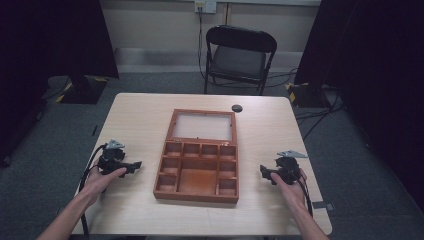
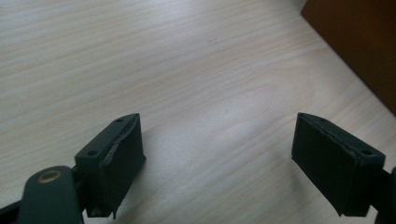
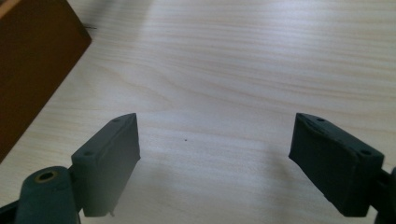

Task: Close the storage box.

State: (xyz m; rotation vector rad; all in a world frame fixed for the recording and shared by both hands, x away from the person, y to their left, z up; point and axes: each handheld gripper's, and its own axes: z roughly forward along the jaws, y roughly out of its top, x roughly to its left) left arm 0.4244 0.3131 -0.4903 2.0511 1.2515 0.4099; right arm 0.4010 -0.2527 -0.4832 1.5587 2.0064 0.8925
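A brown wooden box (image 1: 200,155) lies open at the middle of the pale table (image 1: 140,115), its glass-paned lid (image 1: 202,126) folded back flat on the far side. Its tray has several small empty compartments around one larger one. My left gripper (image 1: 136,165) rests on the table left of the box, jaws wide open over bare wood (image 2: 217,140). The box wall (image 2: 359,42) shows at that view's upper right. My right gripper (image 1: 263,172) sits to the right of the box, also open with nothing between its fingers (image 3: 215,144). The box side (image 3: 32,60) shows at upper left there.
A small dark round disc (image 1: 237,108) lies on the table beyond the lid's far right corner. A black folding chair (image 1: 239,57) stands behind the table. Black curtains flank the room and cables run across the grey floor.
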